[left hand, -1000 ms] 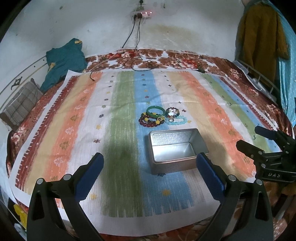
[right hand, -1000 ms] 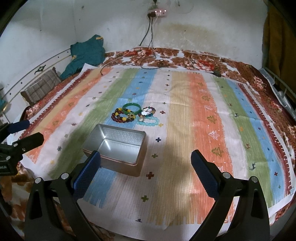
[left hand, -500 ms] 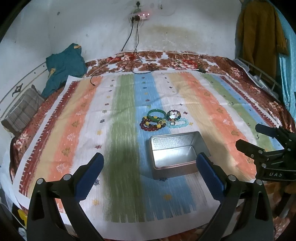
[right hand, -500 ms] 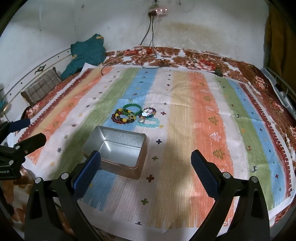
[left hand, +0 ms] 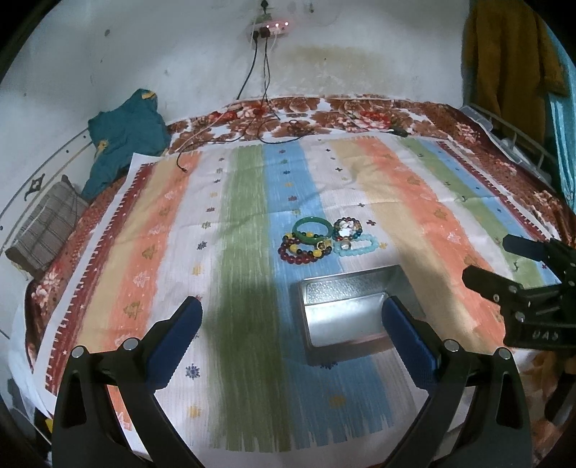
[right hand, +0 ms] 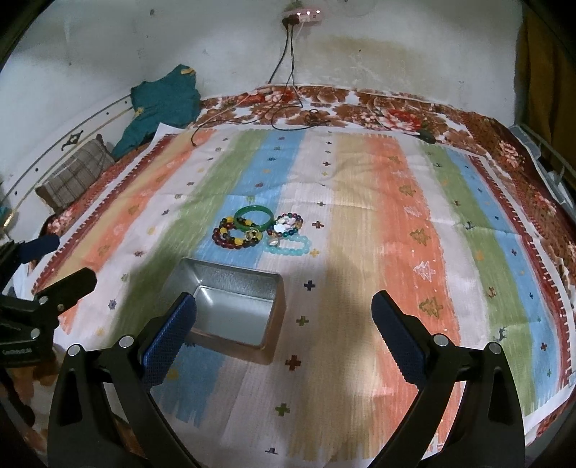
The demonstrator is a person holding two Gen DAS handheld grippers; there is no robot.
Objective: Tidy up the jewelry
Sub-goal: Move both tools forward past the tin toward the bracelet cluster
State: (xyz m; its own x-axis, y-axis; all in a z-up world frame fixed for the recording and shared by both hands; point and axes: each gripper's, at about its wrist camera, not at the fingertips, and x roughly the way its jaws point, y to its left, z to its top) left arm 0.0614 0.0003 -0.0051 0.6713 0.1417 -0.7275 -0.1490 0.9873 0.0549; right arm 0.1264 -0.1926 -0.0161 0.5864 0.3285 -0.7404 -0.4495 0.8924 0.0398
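Across the middle of both frames a striped mat (left hand: pixel 252 223) covers a bed, with a brown floral bedspread (left hand: pixel 324 111) showing past its far edge. Just right of centre in the left wrist view lies a tight cluster of jewelry: a green bangle (left hand: pixel 311 231), a dark red and yellow beaded bracelet (left hand: pixel 301 252), a multicoloured beaded bracelet (left hand: pixel 347 227) and a pale turquoise beaded bracelet (left hand: pixel 356 247), all touching or overlapping one another. Below the cluster, near but apart from it, sits an open metal tin (left hand: pixel 345 309), nothing visible inside it.

The left tongs (left hand: pixel 289 336) fill the lower part of their own frame, released and spread wide above the mat, gripping nothing; the right blue pad overlaps the tin's right side in the picture, though whether it touches the tin is hard to judge. The right tongs (right hand: pixel 284 331) are likewise released and hold nothing, with the tin (right hand: pixel 230 306) at lower left of centre behind the left pad and the bangle (right hand: pixel 253 218) above it.

At upper left a teal garment (left hand: pixel 126 144) and a checked cushion (left hand: pixel 46 230) lie at the bed's edge. A power strip (left hand: pixel 268 27) hangs on the wall at top centre, its cables trailing down onto the bedspread.
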